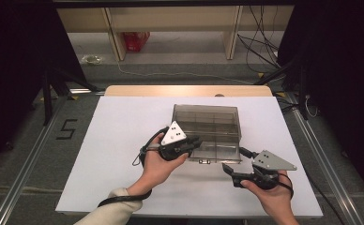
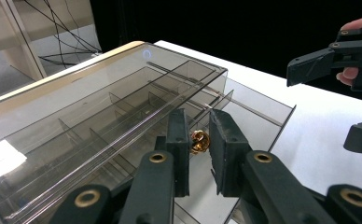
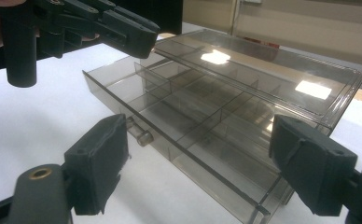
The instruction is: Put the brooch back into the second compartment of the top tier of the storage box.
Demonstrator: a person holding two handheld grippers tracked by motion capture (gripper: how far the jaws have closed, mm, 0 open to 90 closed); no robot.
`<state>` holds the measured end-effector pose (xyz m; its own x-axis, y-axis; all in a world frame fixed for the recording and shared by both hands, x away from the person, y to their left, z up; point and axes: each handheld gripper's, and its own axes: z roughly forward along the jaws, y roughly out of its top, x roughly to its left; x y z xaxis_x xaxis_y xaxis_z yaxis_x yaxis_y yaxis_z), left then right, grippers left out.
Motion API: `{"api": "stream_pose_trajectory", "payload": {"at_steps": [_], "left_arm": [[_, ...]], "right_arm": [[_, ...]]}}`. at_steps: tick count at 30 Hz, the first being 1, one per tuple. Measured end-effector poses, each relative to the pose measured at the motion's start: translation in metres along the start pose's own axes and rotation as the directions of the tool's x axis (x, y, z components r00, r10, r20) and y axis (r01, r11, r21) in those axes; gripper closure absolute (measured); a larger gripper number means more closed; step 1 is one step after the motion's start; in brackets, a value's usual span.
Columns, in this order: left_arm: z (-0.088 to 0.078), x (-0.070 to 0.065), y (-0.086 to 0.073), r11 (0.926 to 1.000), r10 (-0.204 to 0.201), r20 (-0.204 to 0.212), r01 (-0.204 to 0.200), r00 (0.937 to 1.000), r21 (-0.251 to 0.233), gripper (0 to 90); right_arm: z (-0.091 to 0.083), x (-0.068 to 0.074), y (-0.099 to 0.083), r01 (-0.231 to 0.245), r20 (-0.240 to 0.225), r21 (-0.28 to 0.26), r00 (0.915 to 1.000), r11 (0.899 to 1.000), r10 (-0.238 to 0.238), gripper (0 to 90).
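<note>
- Black jaws of the left hand-held gripper (image 2: 199, 144) are clamping a small gold trinket (image 2: 200, 141) above the pulled-out drawer (image 3: 170, 126) of a smoky clear organizer box (image 1: 207, 125) on the white counter (image 1: 119, 140).
- Grip is looking slight: the trinket could be slipping out and bouncing into the wrong compartment.
- Right hand-held gripper (image 1: 231, 174), jaws apart, is waiting near the drawer's knob (image 3: 144, 136).
- Counting: two grippers, one box, one drawer, one trinket.

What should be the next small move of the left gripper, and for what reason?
Probably lower the left gripper a little into the open drawer and release. Its jaws are shut on a small gold object, held above a drawer compartment, while the right gripper waits open in front of the drawer's knob.
</note>
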<state>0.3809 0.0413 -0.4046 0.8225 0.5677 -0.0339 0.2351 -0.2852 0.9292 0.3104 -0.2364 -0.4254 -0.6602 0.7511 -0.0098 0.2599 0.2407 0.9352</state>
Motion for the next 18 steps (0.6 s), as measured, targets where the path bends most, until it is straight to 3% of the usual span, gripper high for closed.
{"api": "stream_pose_trajectory", "payload": {"at_steps": [18], "left_arm": [[0.0056,-0.0029,0.001,0.9999,0.002,0.009,-0.002,1.0,0.01,78.3]], "right_arm": [[0.0,0.0002,0.0,0.0,-0.002,0.0,1.0,1.0,0.0,20.6]]}}
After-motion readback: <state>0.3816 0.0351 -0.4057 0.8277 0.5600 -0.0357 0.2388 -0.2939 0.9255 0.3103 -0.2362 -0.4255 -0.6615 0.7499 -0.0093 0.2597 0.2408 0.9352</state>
